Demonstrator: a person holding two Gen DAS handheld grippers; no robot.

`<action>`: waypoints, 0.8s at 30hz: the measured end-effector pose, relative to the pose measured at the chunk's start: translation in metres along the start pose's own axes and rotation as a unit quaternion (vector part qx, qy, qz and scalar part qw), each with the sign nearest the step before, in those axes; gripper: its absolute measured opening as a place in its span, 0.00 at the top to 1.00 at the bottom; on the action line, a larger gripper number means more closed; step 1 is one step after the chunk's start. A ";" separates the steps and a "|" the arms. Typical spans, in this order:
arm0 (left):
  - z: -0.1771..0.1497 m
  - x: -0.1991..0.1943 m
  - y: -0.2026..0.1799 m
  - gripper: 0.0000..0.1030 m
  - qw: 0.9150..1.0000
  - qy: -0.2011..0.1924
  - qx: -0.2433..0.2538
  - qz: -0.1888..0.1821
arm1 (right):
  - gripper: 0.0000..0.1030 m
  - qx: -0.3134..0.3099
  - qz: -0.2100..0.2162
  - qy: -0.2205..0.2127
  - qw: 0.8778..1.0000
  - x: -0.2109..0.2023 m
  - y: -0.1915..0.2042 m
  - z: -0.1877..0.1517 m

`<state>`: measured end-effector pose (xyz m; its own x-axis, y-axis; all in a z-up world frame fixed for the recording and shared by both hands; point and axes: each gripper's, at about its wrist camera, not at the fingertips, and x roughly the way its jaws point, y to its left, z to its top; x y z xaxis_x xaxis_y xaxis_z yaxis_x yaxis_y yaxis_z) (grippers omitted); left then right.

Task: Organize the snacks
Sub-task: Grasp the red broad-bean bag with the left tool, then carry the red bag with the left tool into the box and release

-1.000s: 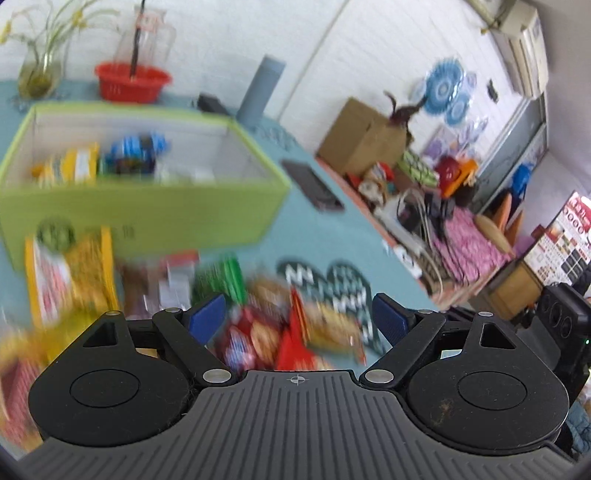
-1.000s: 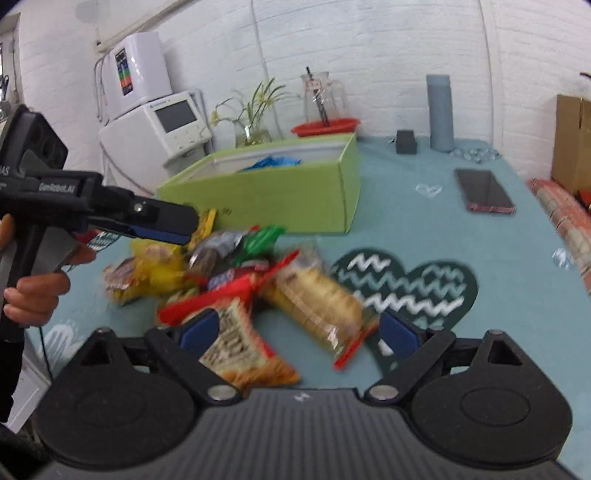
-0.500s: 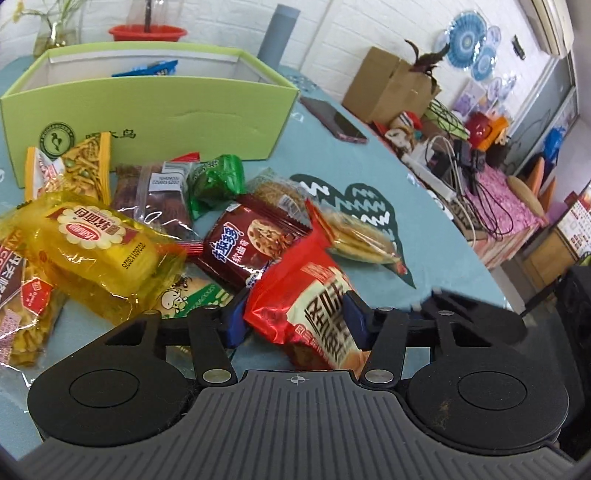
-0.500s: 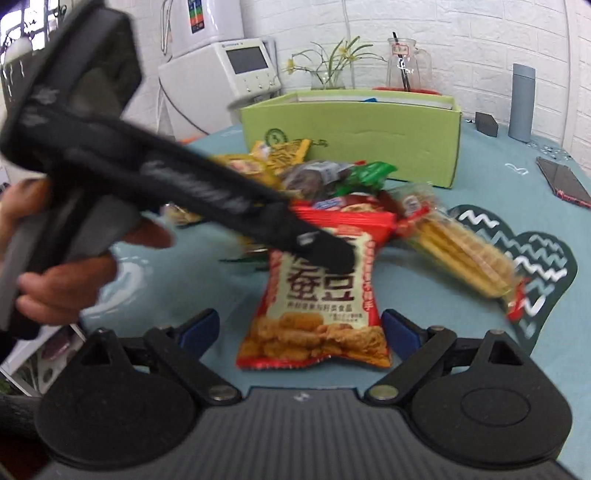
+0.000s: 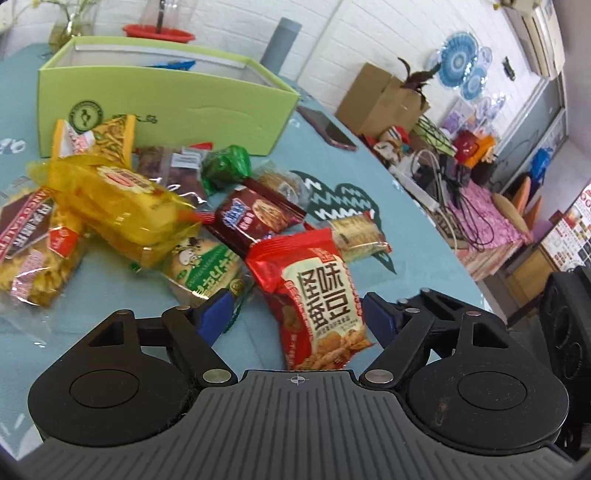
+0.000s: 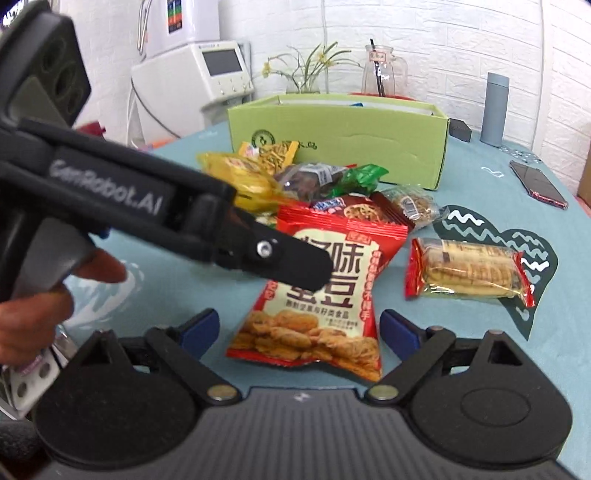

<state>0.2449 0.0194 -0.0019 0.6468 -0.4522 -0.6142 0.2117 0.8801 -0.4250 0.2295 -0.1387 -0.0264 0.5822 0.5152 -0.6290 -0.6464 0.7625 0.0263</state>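
A red snack bag (image 5: 314, 291) lies flat on the teal table, nearest to both grippers; it also shows in the right wrist view (image 6: 325, 288). My left gripper (image 5: 297, 314) is open, its fingers on either side of the bag's lower half, holding nothing. In the right wrist view the left gripper's black body (image 6: 184, 229) reaches over the bag from the left. My right gripper (image 6: 299, 328) is open and empty, just in front of the bag's bottom edge. A pile of several snack packs (image 5: 122, 199) lies behind. The green box (image 5: 166, 103) stands open beyond them.
A cracker pack (image 6: 469, 273) lies on a dark heart-shaped mat (image 6: 517, 254) to the right. A phone (image 6: 537, 184) and a grey bottle (image 6: 496, 109) are at the far right. A vase, jug and red basket (image 5: 159, 33) stand behind the box. The table edge (image 5: 461, 266) drops off right.
My left gripper was closed around the red bag half a second ago; its jaws have now spread wide and the bag lies flat on the table. My right gripper stayed open.
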 end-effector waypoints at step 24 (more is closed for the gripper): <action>0.199 0.038 0.035 0.98 0.999 -0.044 0.006 -0.016 | 0.29 -0.099 -0.038 -0.080 0.991 0.067 -0.069 0.184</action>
<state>0.4232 0.0615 0.0924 0.7011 -0.4665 -0.5392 0.2426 0.8672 -0.4348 0.4040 -0.0841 0.0725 0.6932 0.5262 -0.4925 -0.6723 0.7184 -0.1787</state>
